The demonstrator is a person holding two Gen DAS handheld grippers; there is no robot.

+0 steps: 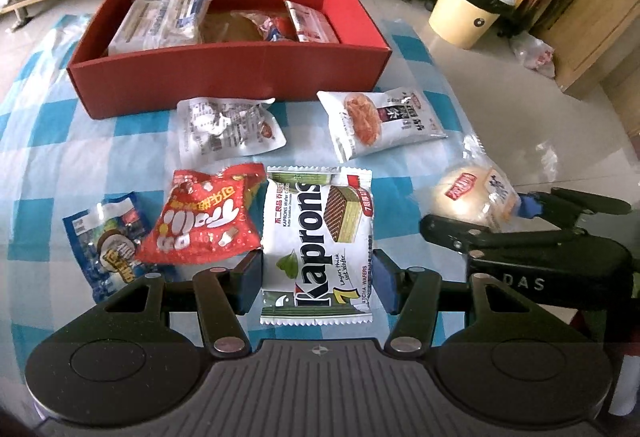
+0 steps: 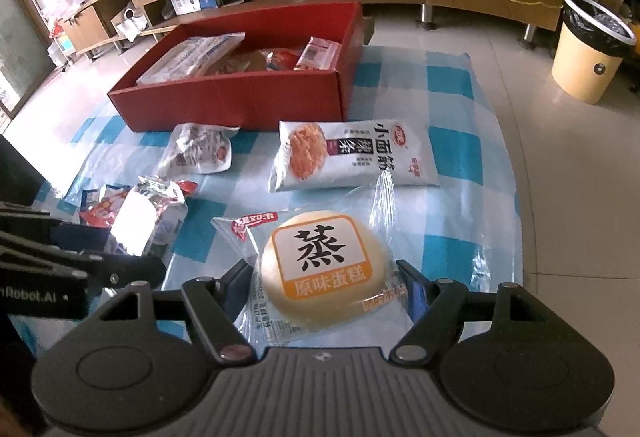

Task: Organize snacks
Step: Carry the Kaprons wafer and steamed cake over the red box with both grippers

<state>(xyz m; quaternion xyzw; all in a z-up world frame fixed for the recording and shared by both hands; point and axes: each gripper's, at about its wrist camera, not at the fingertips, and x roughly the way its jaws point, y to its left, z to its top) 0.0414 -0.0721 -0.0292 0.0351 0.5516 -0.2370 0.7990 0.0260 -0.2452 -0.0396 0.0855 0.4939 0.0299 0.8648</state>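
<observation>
L gripper [image 1: 318, 279] is clamping the Kaprons wafer pack [image 1: 316, 237]; R gripper [image 2: 326, 287] is gripping the steamed cake pkt [image 2: 320, 265], both nr red box [image 1: 224, 85].

The left tongs [image 1: 318, 283] were matte black, with triangular cut-outs in the linkage arms, silver pivot screws and blue pads [image 1: 385, 283]. The right tongs [image 2: 330, 287] matched them (white lettering marked each body), above a ribbed grey housing [image 2: 320, 393].
</observation>
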